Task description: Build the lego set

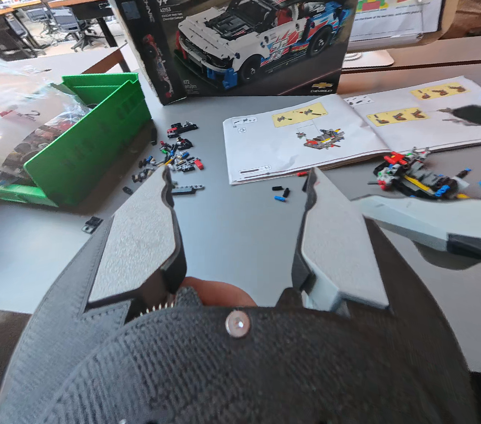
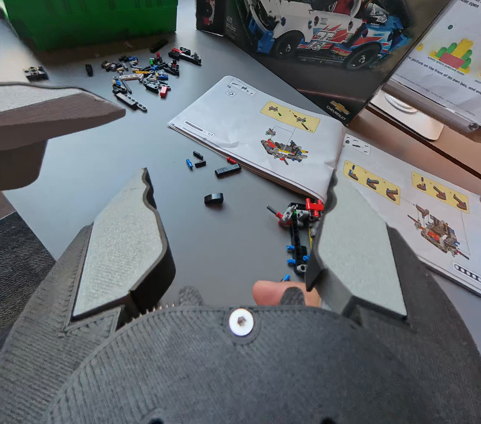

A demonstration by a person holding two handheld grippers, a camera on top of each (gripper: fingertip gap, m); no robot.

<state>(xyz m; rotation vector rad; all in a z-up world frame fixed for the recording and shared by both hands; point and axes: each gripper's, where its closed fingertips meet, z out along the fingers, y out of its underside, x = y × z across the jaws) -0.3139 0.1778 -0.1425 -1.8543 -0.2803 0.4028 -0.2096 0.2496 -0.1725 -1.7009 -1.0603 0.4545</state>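
Both grippers hover above the grey counter (image 1: 234, 242) with jaws spread wide and empty. Taking the half-built chassis (image 2: 299, 232) as landmark: it lies flat on the counter right against the inner face of the right gripper (image 2: 239, 177)'s right-hand finger, partly hidden behind it, its long black beam running roughly along the fingers' direction, away from the camera, with the red fittings at the far end. The right gripper is clearly the nearer one; the left gripper (image 1: 239, 172) sits off to the chassis's left, with the chassis well outside its jaws. Just left of the chassis a short curved black piece (image 2: 214, 198) lies alone; a little beyond are a flat black beam (image 2: 228, 170), a blue pin (image 2: 189, 164) and two black pins. Touching the chassis's far end is the open instruction booklet (image 2: 260, 125). Farther left, the loose parts pile (image 2: 145, 73) sits before the green bin (image 2: 88, 8), and the set's box (image 2: 312, 21) stands beyond the booklet. To grasp the chassis, the right gripper probably needs to shift right.
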